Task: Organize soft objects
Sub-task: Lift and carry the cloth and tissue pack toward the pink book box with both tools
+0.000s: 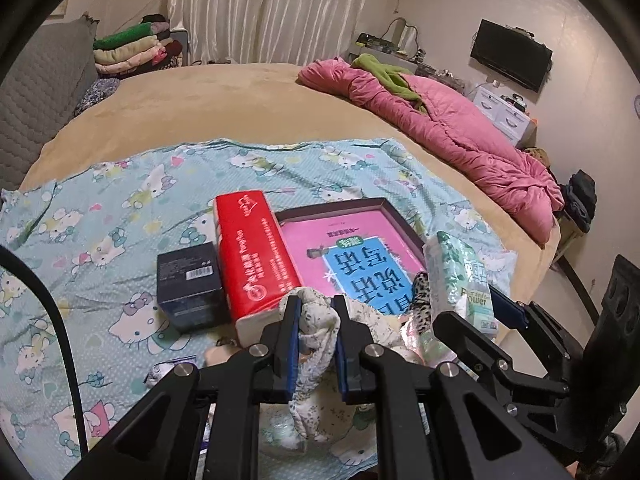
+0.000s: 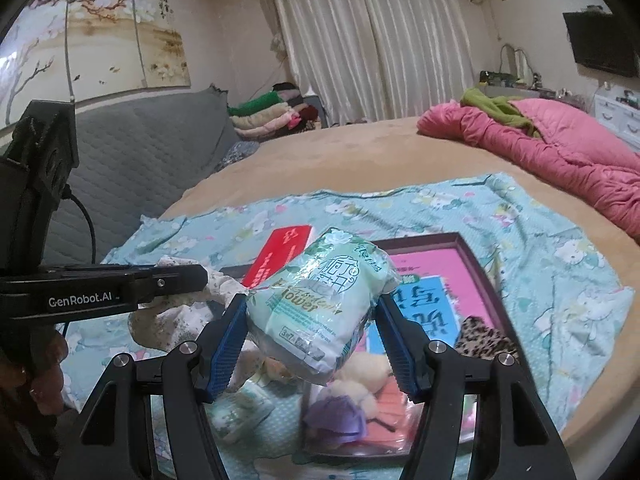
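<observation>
Two grips at once: left gripper (image 1: 316, 312), lower centre of its view, pinched tight on a speckled white cloth (image 1: 316, 344) hanging between the pads; right gripper (image 2: 312, 332), jaws about half spread, clamping a pale green tissue pack (image 2: 320, 312) at centre frame, lifted above the cartoon-cat sheet (image 2: 560, 280). Red tissue pack (image 1: 256, 256) and pink-lined tray (image 1: 360, 232) lying behind on that sheet.

A pale floral-print cloth (image 1: 316, 328) sits low in the frame's centre, over a light-blue cartoon-cat bedsheet (image 1: 100, 216). Mid-frame stand a red tissue pack (image 1: 254, 256) and a mint-green flower-printed tissue pack (image 2: 320, 304). A crumpled pink quilt (image 1: 460, 132) fills the upper right.
</observation>
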Available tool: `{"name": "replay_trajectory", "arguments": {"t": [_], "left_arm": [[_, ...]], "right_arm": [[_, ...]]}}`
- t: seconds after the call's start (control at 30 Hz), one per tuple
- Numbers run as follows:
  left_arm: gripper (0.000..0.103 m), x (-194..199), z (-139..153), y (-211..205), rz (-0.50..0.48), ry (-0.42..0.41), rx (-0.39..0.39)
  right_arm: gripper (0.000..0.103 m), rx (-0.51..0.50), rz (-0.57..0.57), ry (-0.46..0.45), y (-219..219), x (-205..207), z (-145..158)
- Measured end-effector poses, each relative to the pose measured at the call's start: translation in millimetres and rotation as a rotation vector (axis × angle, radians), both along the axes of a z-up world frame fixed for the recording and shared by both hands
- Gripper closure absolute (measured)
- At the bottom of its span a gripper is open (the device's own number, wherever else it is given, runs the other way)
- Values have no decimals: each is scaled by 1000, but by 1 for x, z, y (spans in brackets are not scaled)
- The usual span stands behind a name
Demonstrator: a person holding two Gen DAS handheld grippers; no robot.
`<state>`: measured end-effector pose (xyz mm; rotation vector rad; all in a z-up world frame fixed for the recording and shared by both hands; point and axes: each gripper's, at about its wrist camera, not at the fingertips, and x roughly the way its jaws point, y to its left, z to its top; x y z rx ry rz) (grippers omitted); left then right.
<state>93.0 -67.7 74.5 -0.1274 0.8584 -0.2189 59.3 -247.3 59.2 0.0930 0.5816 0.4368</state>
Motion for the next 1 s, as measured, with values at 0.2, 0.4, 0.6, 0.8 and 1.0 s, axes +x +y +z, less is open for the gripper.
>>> {"name": "replay_trajectory", "arguments": {"t": [0.2, 0.4, 0.6, 0.8, 1.0], "left_arm": [[88, 5, 10, -13, -12, -16, -1], [88, 10, 14, -27, -27, -22, -9], [88, 18, 16, -41, -41, -23, -19], [88, 28, 11, -61, -56, -17, -25], [88, 38, -7, -80, -65, 9, -18]], "right_arm": [[37, 26, -50, -13, -23, 3, 4], [37, 69, -126, 0, -57, 11, 4], [37, 60, -177, -23, -78, 11, 7], [37, 55, -200, -18, -92, 14, 6], [37, 61, -230, -9, -105, 17, 2]]}}
